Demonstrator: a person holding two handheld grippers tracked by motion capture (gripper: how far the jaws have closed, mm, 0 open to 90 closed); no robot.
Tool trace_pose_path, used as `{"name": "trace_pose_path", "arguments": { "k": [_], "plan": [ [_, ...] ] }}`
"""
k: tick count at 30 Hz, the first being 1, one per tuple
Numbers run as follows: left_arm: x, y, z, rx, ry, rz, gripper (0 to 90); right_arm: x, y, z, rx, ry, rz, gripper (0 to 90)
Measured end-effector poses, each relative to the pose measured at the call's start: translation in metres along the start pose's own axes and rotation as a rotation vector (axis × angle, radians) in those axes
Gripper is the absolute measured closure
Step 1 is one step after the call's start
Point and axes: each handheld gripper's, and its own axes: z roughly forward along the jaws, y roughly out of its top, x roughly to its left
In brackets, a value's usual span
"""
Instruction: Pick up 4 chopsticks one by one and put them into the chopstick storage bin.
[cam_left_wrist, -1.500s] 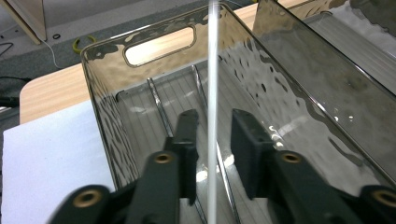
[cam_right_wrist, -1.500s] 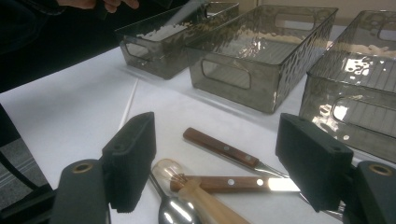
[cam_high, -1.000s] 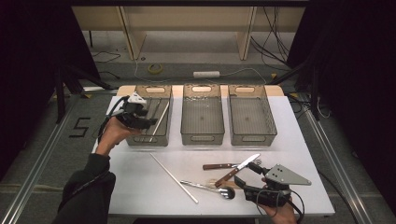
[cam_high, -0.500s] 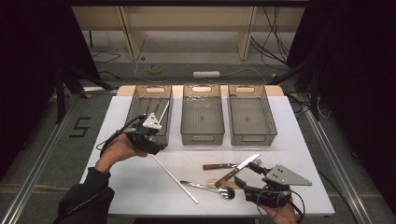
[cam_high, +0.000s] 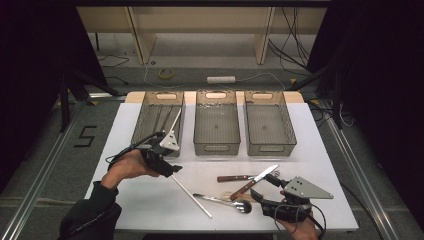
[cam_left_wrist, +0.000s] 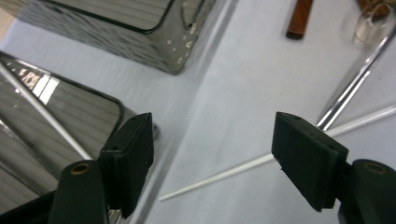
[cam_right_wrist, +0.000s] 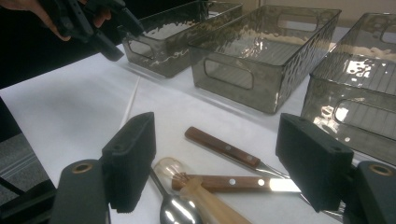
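Left hand-held gripper and right hand-held gripper: each is showing two black, block-shaped jaws with brass-ringed screw holes, a grey three-cornered plate and a trailing black cable. The person is wearing a dark sleeve.

A white table carries three smoky clear bins in a row along its far side. Nearer lie a white stick, a spoon and two wooden-handled knives.

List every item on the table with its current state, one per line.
Left gripper: open, fingers just widened, nothing between.
Right gripper: open, over cutlery.
White stick: flat on table.
Left bin: holds sticks.
Middle bin: empty.
Right bin: empty.
Spoon: lying flat.
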Motion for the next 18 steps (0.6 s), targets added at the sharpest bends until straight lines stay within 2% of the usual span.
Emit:
{"name": "trace_pose_path", "arguments": {
  "k": [7, 14, 18],
  "plan": [
    [-0.015, 0.002, 0.01, 0.064, -0.043, 0.092, 27.4, 0.0, 0.0, 0.0, 0.001, -0.001, 0.0, 29.8],
    [-0.025, 0.004, 0.022, 0.115, -0.104, 0.162, 27.0, 0.0, 0.0, 0.0, 0.005, 0.0, -0.001, 29.8],
    [-0.03, 0.006, 0.028, 0.146, -0.119, 0.212, 29.5, -0.001, -0.001, 0.001, 0.005, 0.001, -0.001, 29.8]
  ]
}}
